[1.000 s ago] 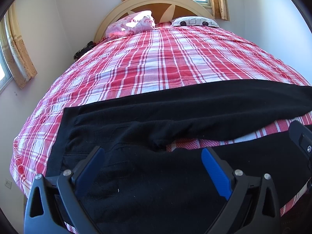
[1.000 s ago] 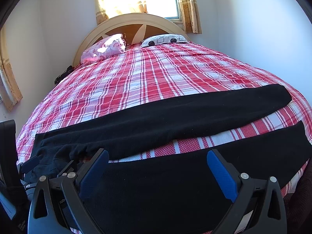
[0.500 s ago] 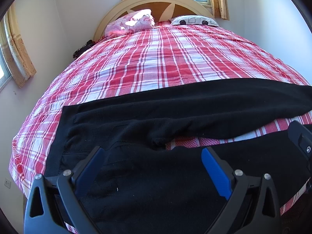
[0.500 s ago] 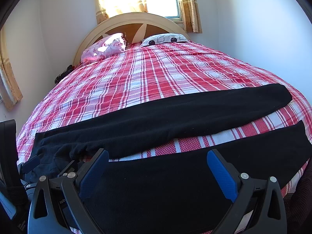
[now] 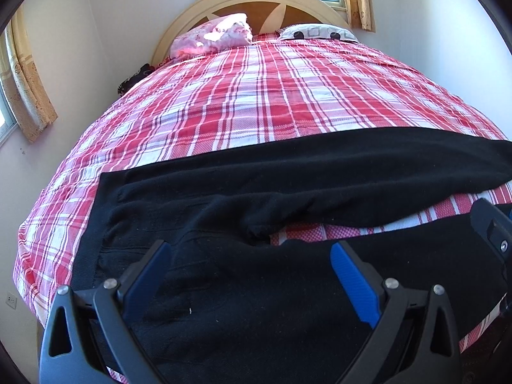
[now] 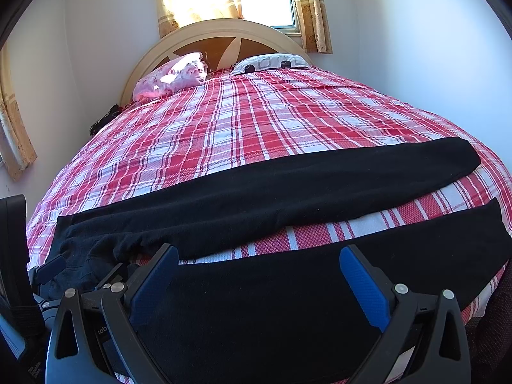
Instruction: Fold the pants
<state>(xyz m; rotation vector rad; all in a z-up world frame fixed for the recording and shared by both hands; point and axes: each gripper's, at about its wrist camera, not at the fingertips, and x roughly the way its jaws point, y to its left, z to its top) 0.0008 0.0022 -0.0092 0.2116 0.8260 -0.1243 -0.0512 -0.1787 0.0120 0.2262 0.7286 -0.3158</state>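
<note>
Pants (image 6: 262,192) laid flat across near end of bed (image 5: 272,102), waist at left, both legs running right with a strip of plaid cover showing between them. No fold made yet. Left gripper (image 5: 249,275) spread wide, empty, poised over seat near crotch. Right gripper (image 6: 259,275) likewise spread and empty, over near leg. Judged stage: opening approach before first fold. Next move likely calls for both sets of fingers to close on near leg's edge, then carry it over far leg, edges matched.
</note>
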